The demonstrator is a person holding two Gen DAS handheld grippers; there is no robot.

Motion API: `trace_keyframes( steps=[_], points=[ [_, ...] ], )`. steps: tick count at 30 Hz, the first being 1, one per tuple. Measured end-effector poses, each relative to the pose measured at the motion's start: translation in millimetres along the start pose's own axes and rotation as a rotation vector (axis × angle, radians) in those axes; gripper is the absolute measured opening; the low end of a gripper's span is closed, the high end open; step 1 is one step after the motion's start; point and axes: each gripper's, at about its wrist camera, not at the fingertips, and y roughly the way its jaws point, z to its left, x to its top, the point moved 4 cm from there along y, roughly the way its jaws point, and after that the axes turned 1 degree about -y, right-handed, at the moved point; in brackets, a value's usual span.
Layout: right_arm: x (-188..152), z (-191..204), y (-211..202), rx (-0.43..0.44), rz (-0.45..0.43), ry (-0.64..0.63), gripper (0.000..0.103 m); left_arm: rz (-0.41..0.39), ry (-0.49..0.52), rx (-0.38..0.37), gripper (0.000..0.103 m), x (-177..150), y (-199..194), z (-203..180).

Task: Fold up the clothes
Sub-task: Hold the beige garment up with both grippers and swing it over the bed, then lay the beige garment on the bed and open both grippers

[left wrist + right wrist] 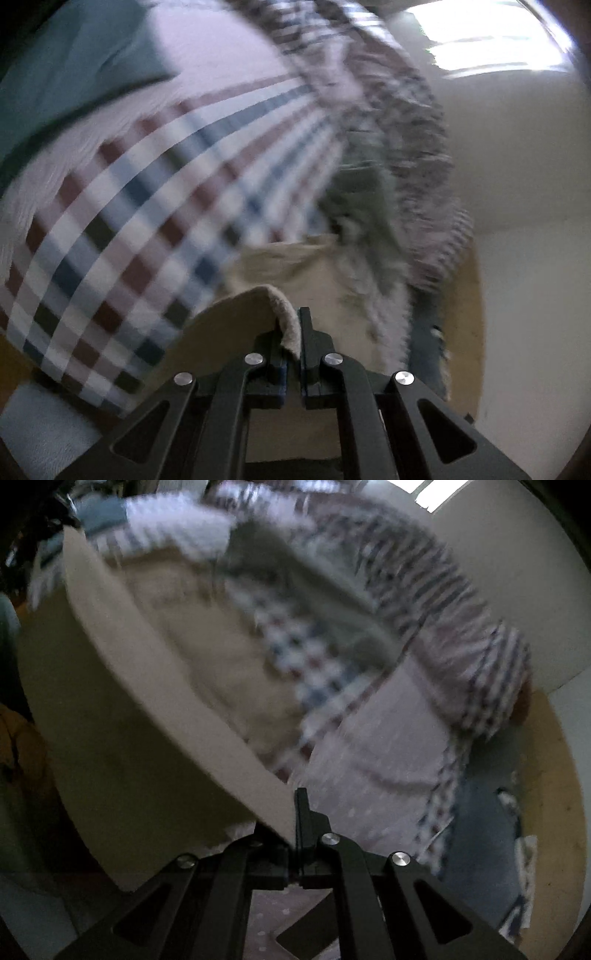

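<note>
Pale wall (517,166) behind, beige cloth (236,314) edge pinched between left fingers (306,325) — right fingers (301,812) likewise.

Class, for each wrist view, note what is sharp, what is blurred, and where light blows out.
Left wrist: tool sharp, checked cloth smeared, window blown out. Right wrist: tool sharp, beige cloth and clothes pile blurred, lower left dark.

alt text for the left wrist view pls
The left gripper is shut on the edge of a beige terry cloth, above a motion-blurred red, blue and white checked fabric.
</note>
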Motion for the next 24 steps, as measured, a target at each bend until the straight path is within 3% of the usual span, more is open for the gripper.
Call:
trace_keyframes(
  steps=[4,6,11,13,15,16,17,18,22,24],
  points=[
    [-29,21,9,0.036,0.039,0.043,0.000,0.019,0.007,0.014,0.002,-41,-2,29],
    [-44,29,5,0.059,0.033,0.095,0.000,0.037,0.014,0.051,0.002,-62,-5,44],
    [-73,68,31,0.117,0.153,0.066,0.000,0.087,-0.002,0.176,0.003,-91,7,88],
    [-73,73,34,0.136,0.167,0.077,0.000,0.086,0.057,0.198,0.003,-99,9,85],
    [-75,74,34,0.124,0.195,0.074,0.007,0.077,0.099,0.208,0.004,-102,6,79],
    [-77,74,33,0.112,0.214,0.071,0.021,0.068,0.107,0.212,0.005,-101,3,78],
    [-80,72,32,0.093,0.243,0.070,0.040,0.048,0.112,0.207,0.009,-100,-3,77],
    [-84,69,30,0.074,0.271,0.070,0.045,0.028,0.118,0.205,0.012,-97,-9,76],
    [-96,50,14,0.024,0.328,0.114,0.052,-0.086,0.136,0.173,0.049,-69,-42,77],
    [-94,38,1,-0.009,0.310,0.146,0.054,-0.118,0.151,0.138,0.058,-49,-51,73]
  ],
)
